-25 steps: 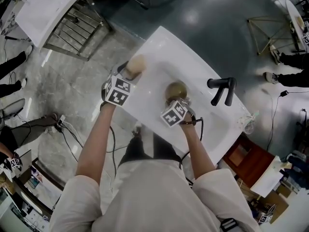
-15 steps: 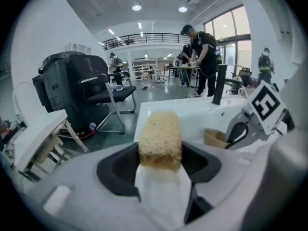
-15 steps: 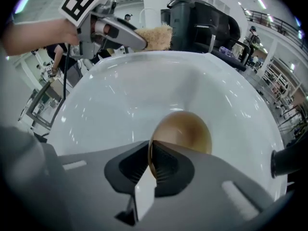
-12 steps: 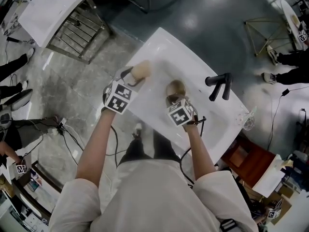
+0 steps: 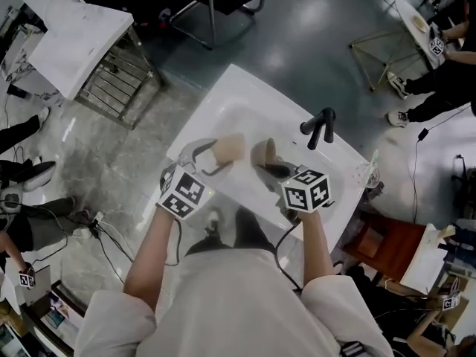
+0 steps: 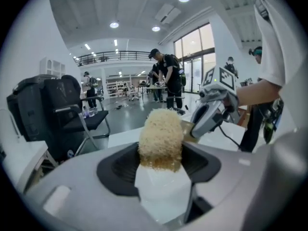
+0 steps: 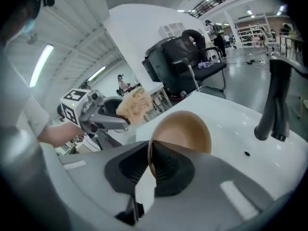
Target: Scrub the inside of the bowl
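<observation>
Sponge (image 6: 161, 131) is gripped between part-spread jaws of left gripper (image 5: 210, 155) | bowl (image 7: 185, 131) rim is pinched by right gripper (image 5: 277, 171) | sponge is held at bowl's 9 o'clock

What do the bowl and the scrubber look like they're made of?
The bowl is light brown, smooth and matte, with a thin rim and no clear grain. It is probably wood, bamboo fibre or plastic, but the look does not settle which. The scrubber is pale yellow, with coarse tangled fibres and a fuzzy outline. It looks like loofah or a similar plant-fibre or synthetic scouring pad.
</observation>
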The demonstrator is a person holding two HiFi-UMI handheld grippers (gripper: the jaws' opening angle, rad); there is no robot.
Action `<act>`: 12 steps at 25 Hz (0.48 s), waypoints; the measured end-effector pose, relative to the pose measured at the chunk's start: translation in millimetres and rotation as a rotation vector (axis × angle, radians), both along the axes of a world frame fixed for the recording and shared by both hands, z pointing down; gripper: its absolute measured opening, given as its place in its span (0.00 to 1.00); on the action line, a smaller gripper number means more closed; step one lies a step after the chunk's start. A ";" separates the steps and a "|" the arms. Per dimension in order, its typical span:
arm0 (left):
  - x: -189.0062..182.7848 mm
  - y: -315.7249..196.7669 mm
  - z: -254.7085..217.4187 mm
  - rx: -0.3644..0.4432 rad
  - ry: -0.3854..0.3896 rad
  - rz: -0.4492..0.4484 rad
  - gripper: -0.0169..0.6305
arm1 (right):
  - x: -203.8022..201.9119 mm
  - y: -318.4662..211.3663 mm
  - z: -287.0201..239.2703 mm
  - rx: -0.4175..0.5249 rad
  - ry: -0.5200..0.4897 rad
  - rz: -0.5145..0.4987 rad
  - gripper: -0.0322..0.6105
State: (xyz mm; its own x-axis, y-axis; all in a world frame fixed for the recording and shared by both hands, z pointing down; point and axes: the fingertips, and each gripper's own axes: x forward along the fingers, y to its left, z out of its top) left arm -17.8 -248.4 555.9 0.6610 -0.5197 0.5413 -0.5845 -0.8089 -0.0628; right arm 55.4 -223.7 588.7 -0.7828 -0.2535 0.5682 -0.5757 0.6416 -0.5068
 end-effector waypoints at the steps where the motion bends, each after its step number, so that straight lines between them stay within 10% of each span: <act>1: 4.4 6.8 -9.6 0.021 -0.004 0.025 0.42 | -1.3 8.1 -12.4 -0.001 -0.041 0.004 0.07; 12: 44.1 73.9 -92.0 0.152 -0.070 0.330 0.42 | -7.6 89.6 -101.1 0.051 -0.280 0.010 0.07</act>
